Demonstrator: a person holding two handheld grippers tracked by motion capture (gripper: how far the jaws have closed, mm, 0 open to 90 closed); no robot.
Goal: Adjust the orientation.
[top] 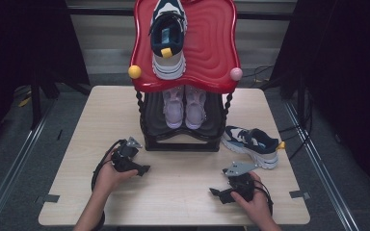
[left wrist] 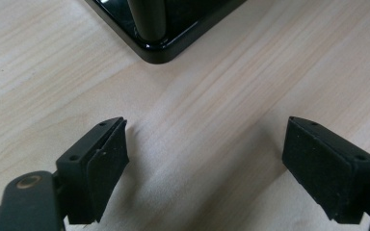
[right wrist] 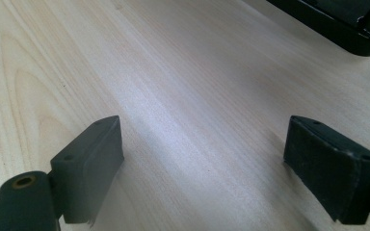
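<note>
Right gripper (right wrist: 204,163) fingers wide apart (nothing between) over pale wooden table (right wrist: 183,86).

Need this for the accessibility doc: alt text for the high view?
A two-tier shoe rack stands on a wooden table, one navy-and-white sneaker on its red top, another on the table, pink shoes below. Left gripper and right gripper rest in front, empty.

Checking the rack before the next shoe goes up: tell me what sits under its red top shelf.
Under the red top shelf, a pair of pale pink shoes stands side by side on the black lower shelf. Their far ends are covered by the red shelf, as is anything behind them.
</note>
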